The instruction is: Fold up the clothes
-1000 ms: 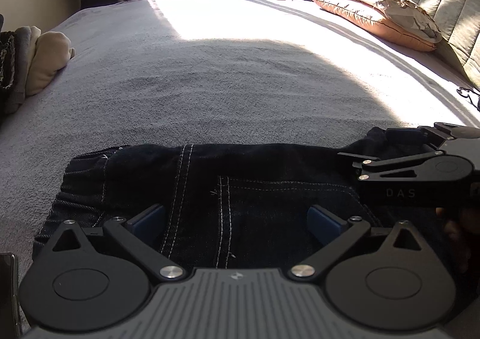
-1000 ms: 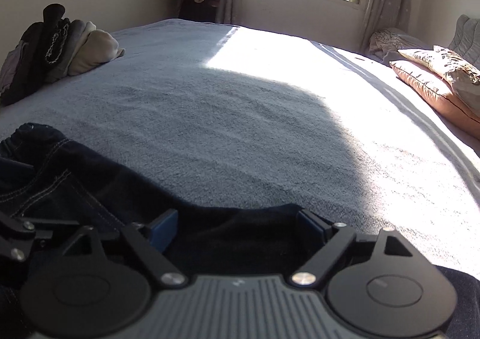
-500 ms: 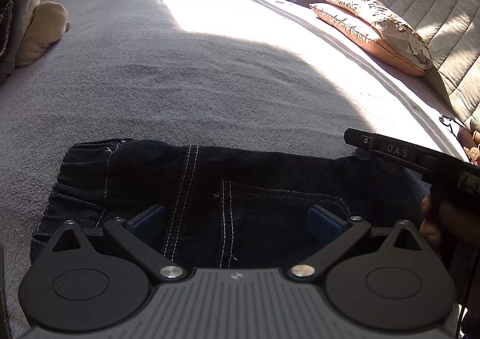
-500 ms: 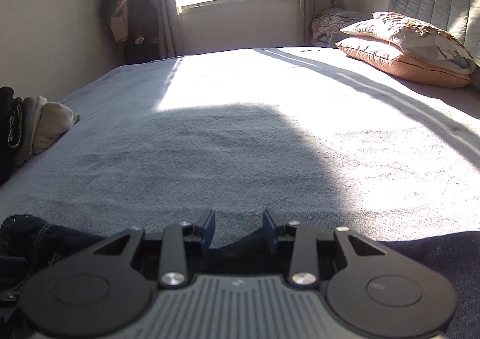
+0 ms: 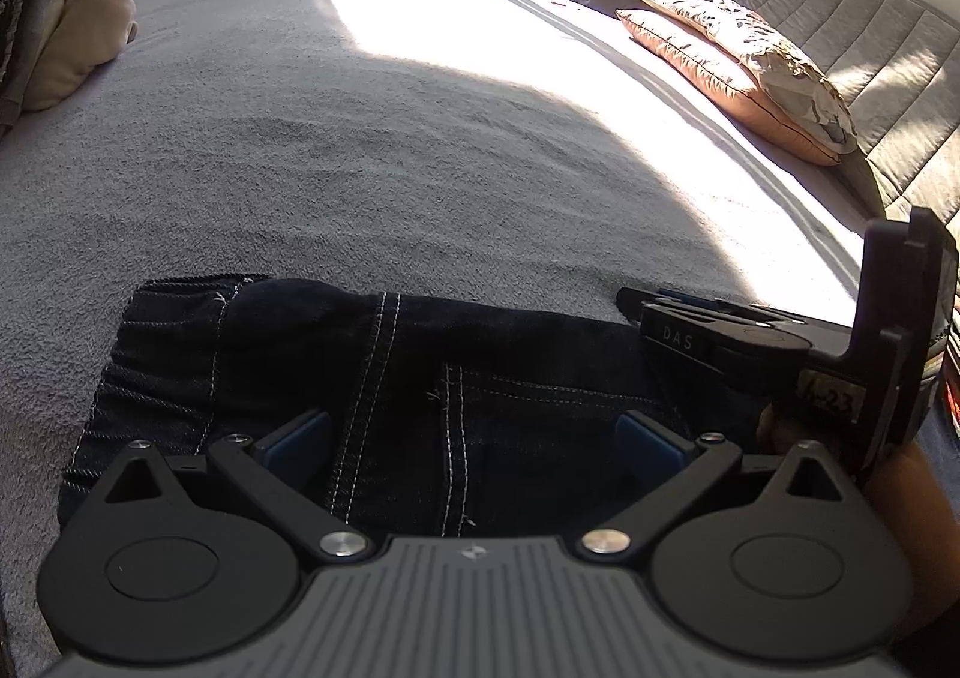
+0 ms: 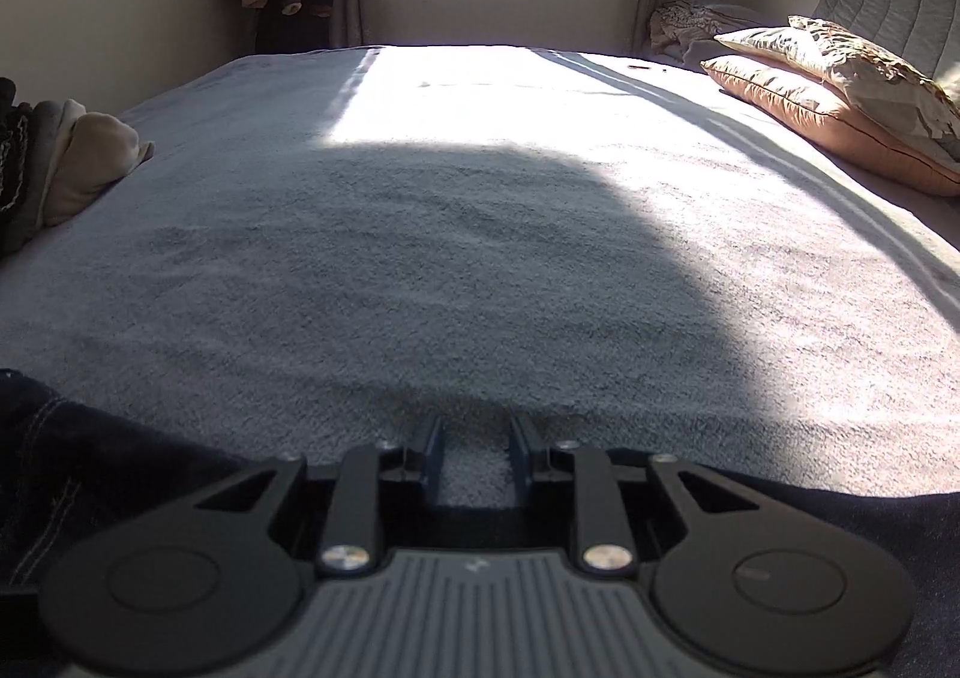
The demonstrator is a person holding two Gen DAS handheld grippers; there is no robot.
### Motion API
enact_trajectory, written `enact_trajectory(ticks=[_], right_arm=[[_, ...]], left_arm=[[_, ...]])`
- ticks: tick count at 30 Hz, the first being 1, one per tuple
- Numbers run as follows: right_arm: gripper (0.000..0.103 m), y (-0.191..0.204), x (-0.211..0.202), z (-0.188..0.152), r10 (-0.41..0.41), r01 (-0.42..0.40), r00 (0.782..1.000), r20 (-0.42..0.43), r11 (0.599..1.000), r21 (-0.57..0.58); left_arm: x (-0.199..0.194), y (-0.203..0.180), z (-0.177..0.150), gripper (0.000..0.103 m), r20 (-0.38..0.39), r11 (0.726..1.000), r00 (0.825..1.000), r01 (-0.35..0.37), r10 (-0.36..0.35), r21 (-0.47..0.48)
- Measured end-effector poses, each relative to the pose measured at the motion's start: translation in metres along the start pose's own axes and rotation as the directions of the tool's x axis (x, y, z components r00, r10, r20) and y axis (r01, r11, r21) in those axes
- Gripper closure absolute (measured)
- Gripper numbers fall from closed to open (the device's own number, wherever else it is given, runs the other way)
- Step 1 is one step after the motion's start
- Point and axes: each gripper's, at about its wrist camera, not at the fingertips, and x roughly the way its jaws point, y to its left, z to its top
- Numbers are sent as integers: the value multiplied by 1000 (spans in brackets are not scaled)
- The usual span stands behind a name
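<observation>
The left gripper (image 5: 474,435) hangs over a pair of dark jeans (image 5: 420,378) with its jaws spread wide, the blue pads well apart and pressing on nothing; the denim lies under and between them, its white-stitched seams running up toward the gripper and its gathered waistband out past the left pad. The jeans rest folded on the near part of a grey bed (image 5: 360,138), their far edge just ahead of the fingertips. To the right of the left gripper, the right gripper (image 5: 636,303) reaches in at the far right edge of the denim, carried by a hand (image 5: 780,426) of which only part shows. In the right wrist view, the right gripper (image 6: 477,453) has just been closing and its jaws now stand narrow. A dark strip of denim (image 6: 474,522) lies low between the fingers near their base, while grey bed cover shows in the gap at the tips; whether the pads actually pinch the cloth cannot be told. More denim spreads to both sides below this gripper. Far ahead and to the left lies a pile of folded clothes (image 6: 72,162); far ahead and to the right, pillows (image 6: 840,96) rest against a headboard (image 6: 888,0).
</observation>
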Motion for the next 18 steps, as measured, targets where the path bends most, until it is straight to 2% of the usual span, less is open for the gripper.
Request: enact_trajectory(ticks=[4, 10, 18], right_arm=[[78, -6, -15, -3, 7, -8, 1000, 6, 998, 67], [75, 4, -45, -17, 5, -5, 999, 33, 1000, -15], [69, -7, -63, -30, 54, -54, 997, 62, 999, 4]], left_arm=[[0, 3, 1, 0, -3, 1000, 1000, 12, -12, -11], [0, 5, 3, 0, -8, 1000, 1000, 20, -20, -20], [1, 0, 2, 0, -7, 1000, 1000, -3, 3, -16]])
